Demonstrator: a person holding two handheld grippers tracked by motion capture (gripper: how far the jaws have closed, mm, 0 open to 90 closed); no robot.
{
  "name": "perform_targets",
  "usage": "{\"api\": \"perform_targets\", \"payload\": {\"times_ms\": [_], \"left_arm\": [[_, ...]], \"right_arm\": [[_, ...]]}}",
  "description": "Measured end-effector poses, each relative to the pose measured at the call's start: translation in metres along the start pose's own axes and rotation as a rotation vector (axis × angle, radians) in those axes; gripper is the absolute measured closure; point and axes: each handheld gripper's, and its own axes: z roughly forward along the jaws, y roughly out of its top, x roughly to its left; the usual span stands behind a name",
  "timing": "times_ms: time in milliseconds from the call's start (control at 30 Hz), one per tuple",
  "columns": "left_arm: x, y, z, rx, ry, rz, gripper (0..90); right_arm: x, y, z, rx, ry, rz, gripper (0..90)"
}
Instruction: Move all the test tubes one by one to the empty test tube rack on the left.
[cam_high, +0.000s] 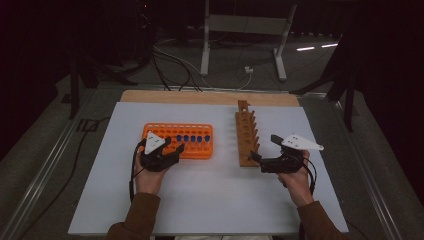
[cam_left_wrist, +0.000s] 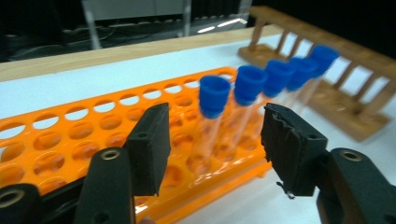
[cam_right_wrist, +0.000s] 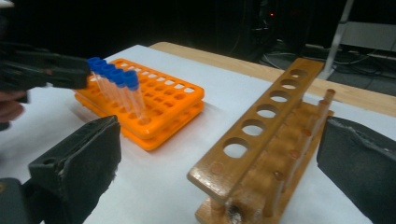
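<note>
- Left gripper (cam_left_wrist: 212, 140): jaws parted, holding nothing; nearest capped tube (cam_left_wrist: 212, 109) stands between them in the orange rack (cam_left_wrist: 60, 140).
- Close squarely below the cap, lift straight.
- Right gripper (cam_right_wrist: 219, 168): released, straddling the wooden rack (cam_right_wrist: 261, 135).

Brown sleeves (cam_high: 142, 207), black grippers, grey three-cornered plates (cam_high: 302, 142).
</note>
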Motion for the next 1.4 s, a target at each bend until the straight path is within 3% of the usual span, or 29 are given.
{"api": "perform_targets", "payload": {"times_ms": [67,233,500,800,1100,1300,1400], "left_arm": [[-0.001,0.003,-0.007,-0.028,-0.001,0.006,40.2],[-0.002,0.008,-0.026,-0.081,-0.001,0.027,23.1],[0.001,0.008,-0.053,-0.105,0.008,0.051,2.1],[0.011,-0.001,-0.076,-0.155,0.026,0.032,0.8],[0.017,-0.015,-0.089,-0.167,0.074,0.015,0.8],[0.023,-0.015,-0.103,-0.212,0.095,-0.006,0.8],[0.025,-0.016,-0.106,-0.212,0.102,-0.006,0.8]], "right_arm": [[-0.001,0.0,-0.002,-0.003,-0.002,-0.002,0.4],[-0.004,-0.003,-0.007,-0.011,-0.012,-0.001,0.4],[-0.011,-0.014,-0.017,-0.019,-0.028,0.009,0.4],[-0.016,-0.027,-0.03,-0.051,-0.042,0.025,0.4],[-0.02,-0.038,-0.044,-0.066,-0.068,0.025,0.4],[-0.027,-0.045,-0.052,-0.084,-0.095,0.041,0.3],[-0.028,-0.046,-0.054,-0.086,-0.102,0.046,0.4]]}}
